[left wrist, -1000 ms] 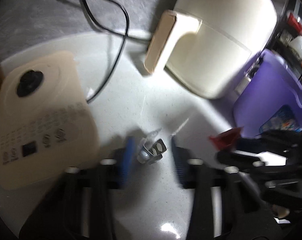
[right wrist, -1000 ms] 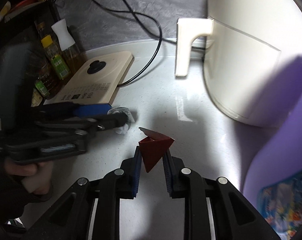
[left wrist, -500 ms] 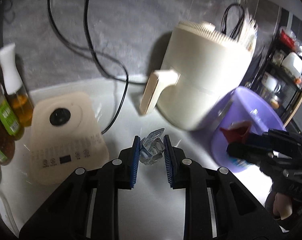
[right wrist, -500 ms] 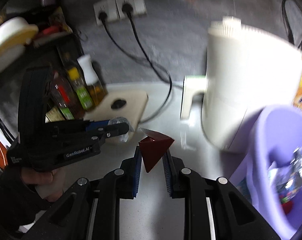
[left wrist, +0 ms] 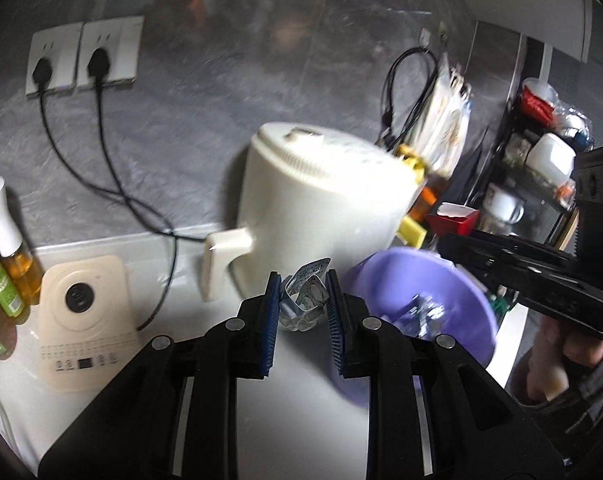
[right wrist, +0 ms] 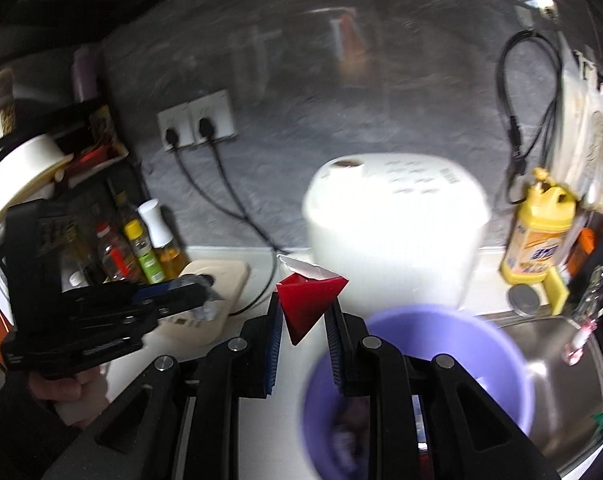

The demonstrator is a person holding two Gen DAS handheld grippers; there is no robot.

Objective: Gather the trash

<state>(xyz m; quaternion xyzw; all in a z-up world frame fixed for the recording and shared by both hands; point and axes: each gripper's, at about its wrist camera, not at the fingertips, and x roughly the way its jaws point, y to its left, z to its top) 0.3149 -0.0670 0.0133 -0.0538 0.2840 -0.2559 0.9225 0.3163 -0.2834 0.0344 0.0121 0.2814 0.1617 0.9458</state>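
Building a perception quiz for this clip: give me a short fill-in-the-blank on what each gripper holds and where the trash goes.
1. The left gripper is shut on a crumpled ____ blister pack.
2. The right gripper is shut on a folded ____ paper carton.
3. The purple ____ already holds some trash.
4. Two black ____ sit in the wall sockets.

Missing words: clear; red; basin; plugs
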